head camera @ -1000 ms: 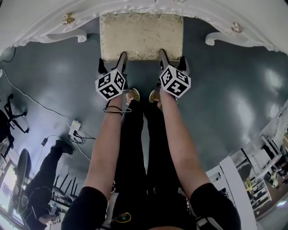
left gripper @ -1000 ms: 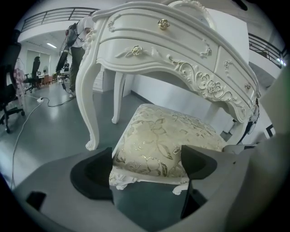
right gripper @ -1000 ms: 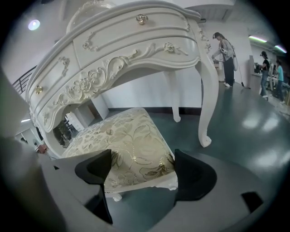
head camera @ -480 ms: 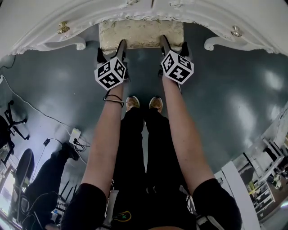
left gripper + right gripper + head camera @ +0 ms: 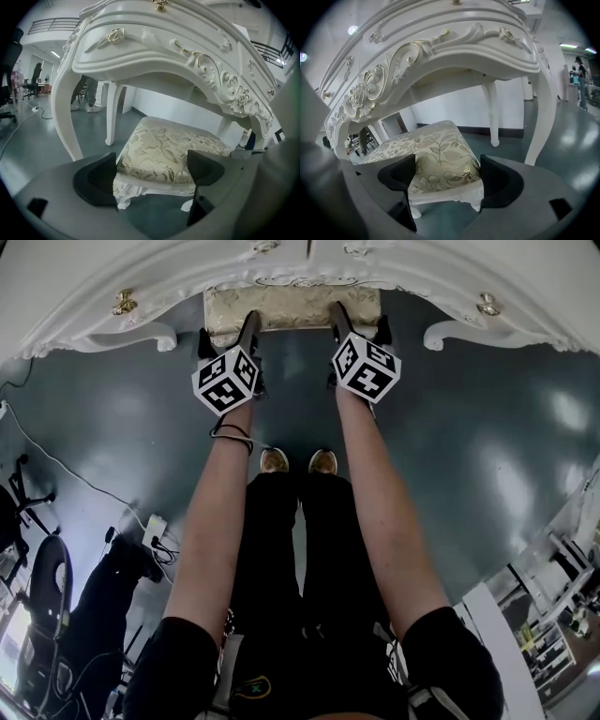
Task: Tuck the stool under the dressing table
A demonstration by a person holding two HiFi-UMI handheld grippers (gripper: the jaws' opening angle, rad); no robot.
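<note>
Seen from above, a person in dark trousers stands on a grey-green floor [image 5: 487,437], shoes [image 5: 274,461] side by side, both bare arms stretched straight forward and down, roughly parallel. A dark band [image 5: 231,432] circles the left wrist.

At the end of each arm a marker cube tops a gripper. The left gripper [image 5: 225,331] and the right gripper [image 5: 358,324] meet the near edge of the stool [image 5: 291,307], one at each front corner. Each gripper's own view shows its black jaws spread wide. The left pair straddles the stool's near left corner and the right pair its near right corner. The gold-patterned cushion and white carved frame fill the gap, but neither pair is closed on it. Whether the pads touch the stool cannot be told.

The stool stands on the floor between the curved white legs of the dressing table [image 5: 94,296]. Most of its cushion lies beneath the tabletop, and only a narrow front strip shows in the head view. Carved gilt scrollwork and drawer knobs [image 5: 123,304] line the table's front.
</note>
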